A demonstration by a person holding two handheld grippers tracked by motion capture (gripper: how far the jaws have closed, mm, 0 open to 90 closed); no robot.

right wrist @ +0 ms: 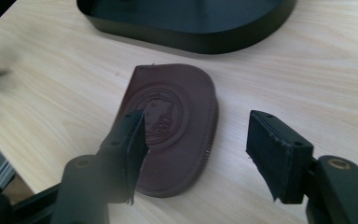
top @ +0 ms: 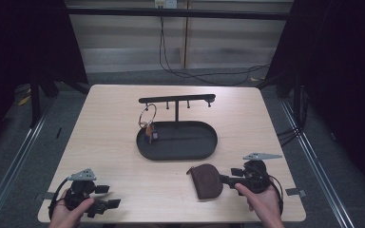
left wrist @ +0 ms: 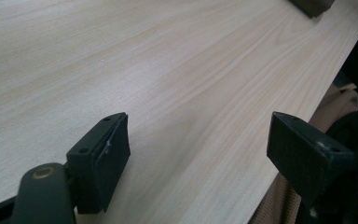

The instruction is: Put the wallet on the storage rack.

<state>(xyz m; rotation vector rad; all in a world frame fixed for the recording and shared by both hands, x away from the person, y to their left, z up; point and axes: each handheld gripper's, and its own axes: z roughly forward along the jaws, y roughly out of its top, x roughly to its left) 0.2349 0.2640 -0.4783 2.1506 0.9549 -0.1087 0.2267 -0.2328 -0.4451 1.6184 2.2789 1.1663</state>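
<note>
A brown leather pouch (right wrist: 170,126) with an embossed round emblem is seen lying flat on the wooden table (top: 114,142), near the front edge. The right gripper (right wrist: 193,144) is held over it with the jaws apart; in the right gripper view, one jaw stands over the pouch's emblem side, the other over bare table just beside the stitched, zippered edge. No pad is seen pressing on the pouch, so nothing is gripped. In the high view the pouch (top: 206,180) lies directly ahead of the right gripper (top: 225,179), at the jaw tips.

The left gripper (left wrist: 198,144) is noted with jaws wide apart, only bare tabletop between them, at the table's front edge; nothing is held.

Beyond the right jaws, past the pouch, a black oval tray (right wrist: 191,42) is recorded; on its stand a key ring (top: 147,118) hangs.
</note>
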